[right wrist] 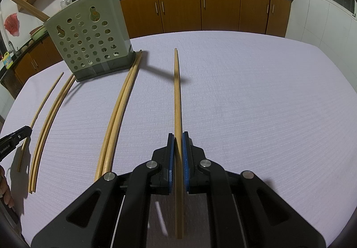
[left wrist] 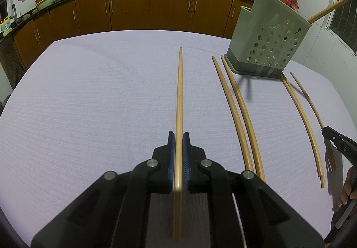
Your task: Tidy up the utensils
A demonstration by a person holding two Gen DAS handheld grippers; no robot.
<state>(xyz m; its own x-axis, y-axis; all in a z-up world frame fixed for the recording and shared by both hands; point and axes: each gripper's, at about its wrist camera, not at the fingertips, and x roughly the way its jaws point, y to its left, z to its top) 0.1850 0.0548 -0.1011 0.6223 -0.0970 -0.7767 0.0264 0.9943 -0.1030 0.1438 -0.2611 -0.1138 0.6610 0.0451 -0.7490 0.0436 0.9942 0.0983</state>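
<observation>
I had each gripper clamped on one chopstick, left gripper and right gripper alike, shafts running straight ahead. The green perforated holder stood forward-right of my left, forward-left of my right, roughly equidistant.

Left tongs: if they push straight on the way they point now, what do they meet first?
Probably only the bare tablecloth. The left tongs are shut on a chopstick aimed down at it; the green holder sits off to the right.
</observation>
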